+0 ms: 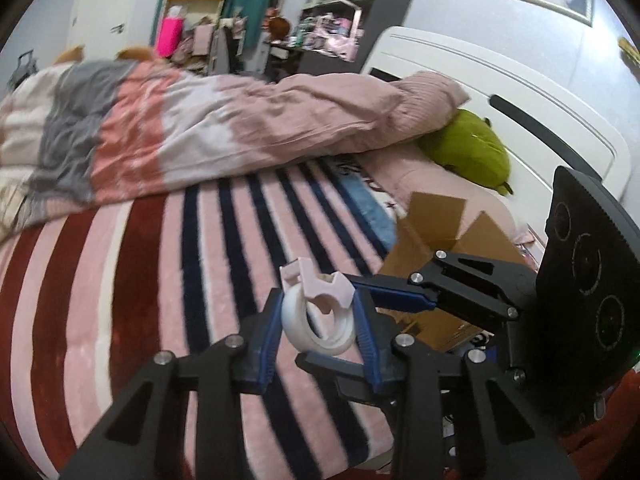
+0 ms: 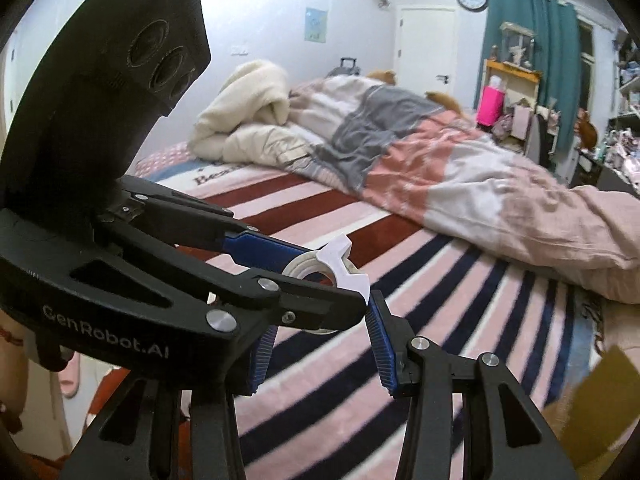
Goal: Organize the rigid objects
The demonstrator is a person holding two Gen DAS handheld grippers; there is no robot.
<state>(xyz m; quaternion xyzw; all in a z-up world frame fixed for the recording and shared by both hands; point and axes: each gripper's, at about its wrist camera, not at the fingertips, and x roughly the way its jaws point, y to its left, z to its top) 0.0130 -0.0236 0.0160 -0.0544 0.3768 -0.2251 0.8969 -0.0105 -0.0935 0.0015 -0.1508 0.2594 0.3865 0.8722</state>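
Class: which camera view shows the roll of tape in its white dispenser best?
The left wrist view: the tape roll sits whole between the left tool's fingers. In the right wrist view, that tool's finger covers much of the roll.

The left gripper was a black frame of angular linkage arms with triangular cut-outs, joined by round silver screw heads. Its fingers carried blue ribbed pads. In the right wrist view its housing rose as a tall black block with three round recessed lenses, and white lettering — "GenRobot.AI" — ran along one arm. The right gripper was built alike: black arms, silver screws, blue ridged pads on the fingers. At that view's left edge, a strip of skin with a thin red cord showed.
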